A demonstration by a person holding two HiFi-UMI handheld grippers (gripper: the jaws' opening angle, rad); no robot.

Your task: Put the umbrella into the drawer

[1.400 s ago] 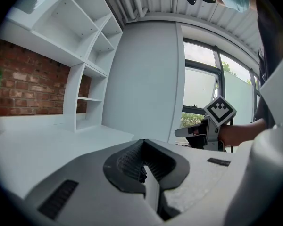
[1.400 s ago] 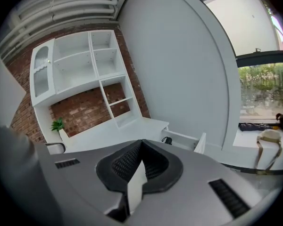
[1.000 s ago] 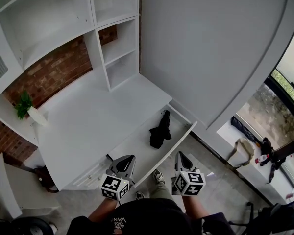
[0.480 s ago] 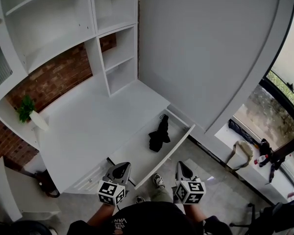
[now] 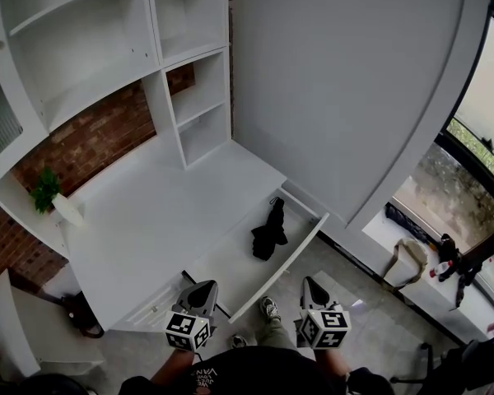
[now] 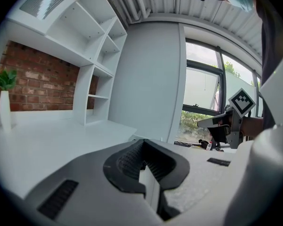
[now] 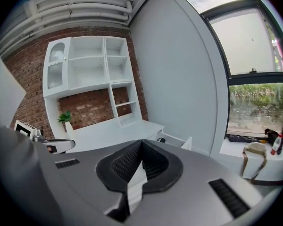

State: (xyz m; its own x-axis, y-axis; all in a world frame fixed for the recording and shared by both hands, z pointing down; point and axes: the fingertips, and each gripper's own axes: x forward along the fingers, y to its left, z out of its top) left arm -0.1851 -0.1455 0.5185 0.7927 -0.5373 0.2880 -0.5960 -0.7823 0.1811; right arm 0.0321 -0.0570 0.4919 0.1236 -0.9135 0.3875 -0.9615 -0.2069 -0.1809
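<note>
**Head view: umbrella lay in the open drawer, both grippers empty**

The white desk (image 5: 140,212) stretched behind and to the left of the drawer (image 5: 226,270). The drawer stood pulled out from the desk's front edge, presumably left open so that something could be put in from above. The folded black umbrella (image 5: 268,230) lay flat on the drawer's bottom, toward its far right end. Judged from that, the placing looked done, and only pushing the drawer shut might remain.

The left gripper (image 5: 202,288) hung just outside the drawer's near left corner. The right gripper (image 5: 310,285) hung just off the drawer's open front. Both were well apart from the umbrella and touched nothing.

In the left gripper view the fingers (image 6: 127,161) were pressed together with nothing between them. The right gripper view showed its fingers (image 7: 125,161) the same, closed and empty. That would suit nudging the drawer front rather than grasping anything.
</note>
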